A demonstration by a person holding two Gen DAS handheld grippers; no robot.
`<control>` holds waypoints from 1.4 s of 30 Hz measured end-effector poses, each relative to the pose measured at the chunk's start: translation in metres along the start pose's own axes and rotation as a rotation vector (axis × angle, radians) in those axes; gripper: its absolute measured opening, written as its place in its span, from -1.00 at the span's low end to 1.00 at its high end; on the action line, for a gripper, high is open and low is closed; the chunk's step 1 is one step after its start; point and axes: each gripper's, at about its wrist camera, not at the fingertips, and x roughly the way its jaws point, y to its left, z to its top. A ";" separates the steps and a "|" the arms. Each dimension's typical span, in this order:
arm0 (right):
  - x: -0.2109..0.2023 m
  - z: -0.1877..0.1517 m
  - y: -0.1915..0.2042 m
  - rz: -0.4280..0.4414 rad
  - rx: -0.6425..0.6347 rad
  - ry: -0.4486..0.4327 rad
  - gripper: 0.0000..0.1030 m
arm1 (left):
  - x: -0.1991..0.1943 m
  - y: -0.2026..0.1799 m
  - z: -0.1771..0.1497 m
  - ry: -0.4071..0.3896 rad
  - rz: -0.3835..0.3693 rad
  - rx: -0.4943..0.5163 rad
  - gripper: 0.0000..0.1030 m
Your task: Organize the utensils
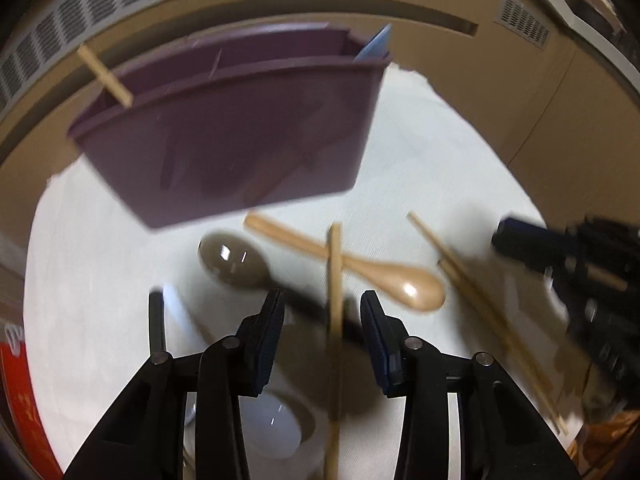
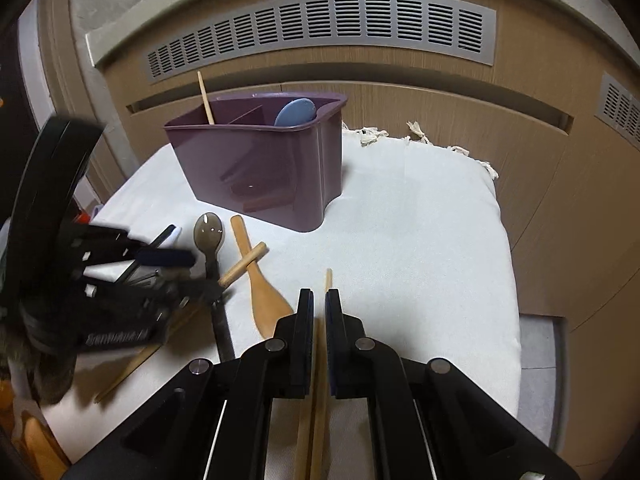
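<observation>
While pinched by right claw (image 2: pixel 319 312), chopstick (image 2: pixel 328 278) points forward

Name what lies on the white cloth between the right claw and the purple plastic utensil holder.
Nothing: in the right wrist view the white cloth is bare between the right claw, shut on wooden chopsticks, and the purple plastic utensil holder.

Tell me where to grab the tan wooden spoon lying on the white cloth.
Take the tan wooden spoon by the bare part of its flat handle just above the bowl, coming from straight above with the pads across its narrow width. It lies flat on the white cloth, and a wooden stick crosses the handle higher up, so stay below that crossing.
</observation>
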 end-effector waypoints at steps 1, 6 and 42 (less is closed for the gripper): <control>0.001 -0.001 -0.002 0.003 0.002 0.000 -0.88 | 0.002 -0.003 0.004 0.007 0.003 0.015 -0.22; 0.009 -0.008 -0.011 0.018 0.032 0.031 -0.88 | 0.022 -0.008 0.015 0.064 0.035 0.034 -0.43; 0.056 0.009 -0.002 -0.095 -0.014 0.238 -0.79 | -0.121 0.057 -0.062 -0.370 -0.103 -0.150 -0.86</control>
